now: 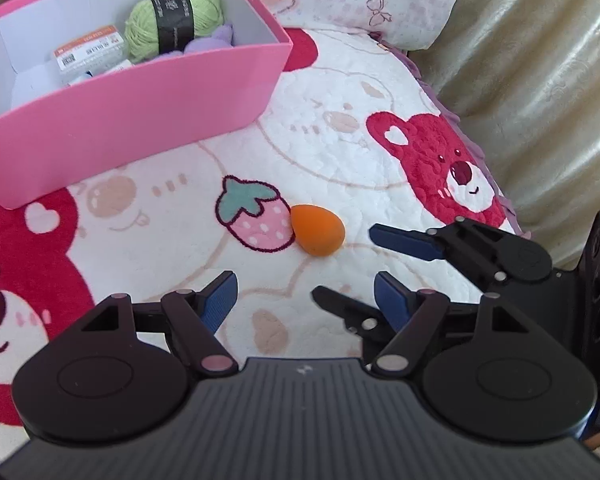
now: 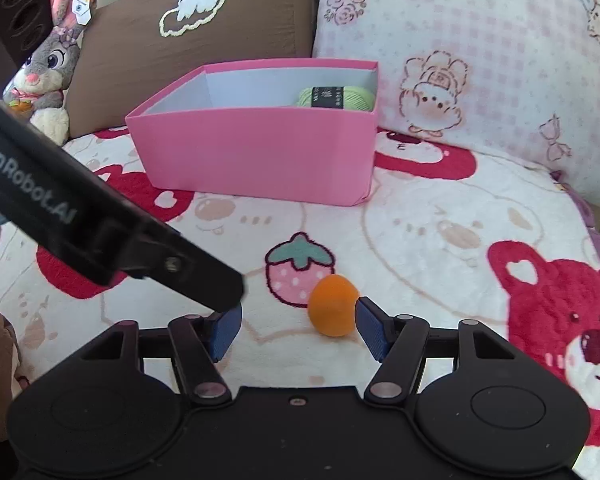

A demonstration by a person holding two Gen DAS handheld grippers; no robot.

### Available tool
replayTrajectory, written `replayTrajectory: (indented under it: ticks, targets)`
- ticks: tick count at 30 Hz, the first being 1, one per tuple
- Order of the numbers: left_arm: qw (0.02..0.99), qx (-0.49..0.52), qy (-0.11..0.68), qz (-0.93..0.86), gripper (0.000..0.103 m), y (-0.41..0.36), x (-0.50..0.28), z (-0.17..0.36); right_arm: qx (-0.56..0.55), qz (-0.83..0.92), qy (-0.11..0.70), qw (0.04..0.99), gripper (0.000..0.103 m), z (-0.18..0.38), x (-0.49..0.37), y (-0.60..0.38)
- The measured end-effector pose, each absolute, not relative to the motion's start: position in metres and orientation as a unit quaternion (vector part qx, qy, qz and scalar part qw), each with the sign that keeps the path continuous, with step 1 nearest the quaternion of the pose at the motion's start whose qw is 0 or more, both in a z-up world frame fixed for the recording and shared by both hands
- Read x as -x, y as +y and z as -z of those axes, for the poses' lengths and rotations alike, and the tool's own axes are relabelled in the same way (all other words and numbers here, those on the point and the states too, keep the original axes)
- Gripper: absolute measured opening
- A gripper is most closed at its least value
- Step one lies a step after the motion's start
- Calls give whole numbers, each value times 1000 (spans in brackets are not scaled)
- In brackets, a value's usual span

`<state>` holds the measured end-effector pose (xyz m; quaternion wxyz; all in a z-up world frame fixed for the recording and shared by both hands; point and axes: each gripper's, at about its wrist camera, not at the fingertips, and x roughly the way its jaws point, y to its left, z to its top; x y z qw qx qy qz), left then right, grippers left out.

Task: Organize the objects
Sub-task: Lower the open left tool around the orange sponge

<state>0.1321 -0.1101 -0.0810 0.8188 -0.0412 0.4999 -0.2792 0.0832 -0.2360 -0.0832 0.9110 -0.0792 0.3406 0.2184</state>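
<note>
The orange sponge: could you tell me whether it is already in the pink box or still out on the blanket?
Out. The orange sponge lies on the blanket beside the strawberry print, in front of the pink box, ungripped.

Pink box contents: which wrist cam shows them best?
Left wrist view: it looks down into the pink box, showing green yarn, a purple soft item and a labelled packet. The right wrist view sees mostly the box's outer wall; only the yarn peeks over.
</note>
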Motion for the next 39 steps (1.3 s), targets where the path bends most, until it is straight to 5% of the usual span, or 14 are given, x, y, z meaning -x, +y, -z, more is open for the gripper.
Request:
replayTrajectory:
  ticks: [13,23,31,39]
  targets:
    - [822,48,480,302,71,-133,-162,114,76,-183,346,917,71,119,-104,-239]
    - [818,58,475,320,54,-139,-171,132,40,-194,354,914,70,125,-114,-246]
    - [811,57,475,336,37,-151,-174,135,50,-187,354,915,41,126,-114,-245]
    - [811,60,478,331,31,-150,-175,138,40,-186,354,916,40,126,-113,-247]
